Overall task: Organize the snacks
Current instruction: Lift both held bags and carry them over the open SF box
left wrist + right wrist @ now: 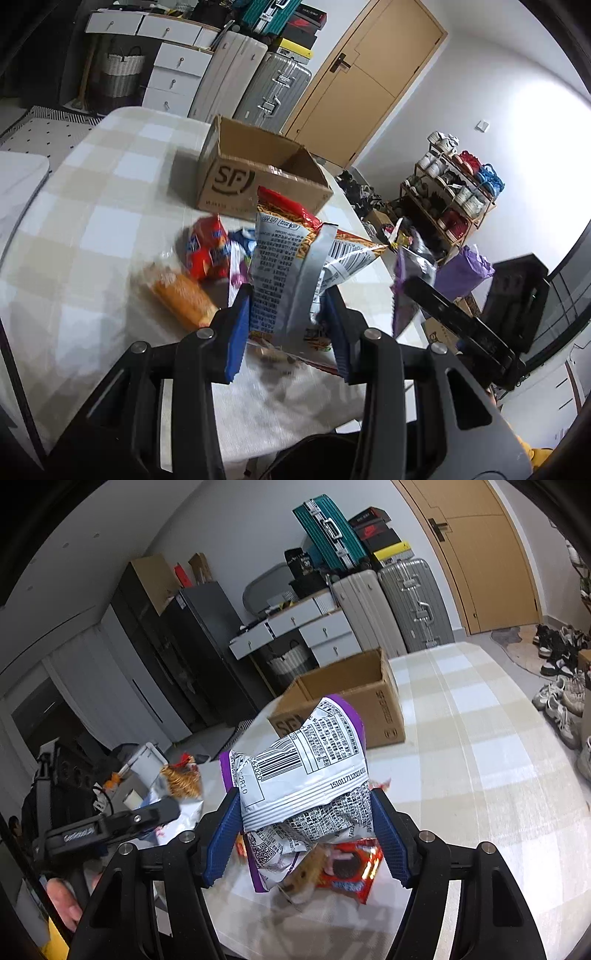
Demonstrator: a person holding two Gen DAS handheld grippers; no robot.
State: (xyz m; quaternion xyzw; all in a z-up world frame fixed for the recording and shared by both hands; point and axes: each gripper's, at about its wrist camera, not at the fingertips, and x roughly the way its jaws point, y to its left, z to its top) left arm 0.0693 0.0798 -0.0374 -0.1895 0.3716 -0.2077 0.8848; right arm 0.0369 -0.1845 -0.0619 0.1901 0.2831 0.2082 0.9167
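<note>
Black-framed, blue-padded, my left gripper [288, 314] is clamped on a crinkly red-and-silver foil snack bag [291, 254], pinched low across its back seam so most of the bag stands up above the fingers [238, 325]. My right gripper [306, 830] is closed the same way on a puffy purple-edged white foil snack bag [299, 771], whose barcode panel faces the camera.

Working down in size: the checked beige-and-white cloth-covered bench [110, 206] carries everything. Toward its far side sits the open brown cardboard box [258, 173], apparently empty, and I judge it the place these snacks belong. Both held bags hang clear of the cloth, on the near side of the box. On the bench below lie the smaller loose packs: a red cookie packet [347, 867], a second red snack pouch [208, 247] and an orange cracker sleeve in clear wrap [181, 295].

Both bags should be very light and soft, mostly air, with slick film that creases and could slide between the pads. Their contents are probably brittle, so I would not squeeze harder. A crimped edge or seam looks like the safest hold; the puffed middle would give and crush. The flat packets likely need a pinch across a short end.
</note>
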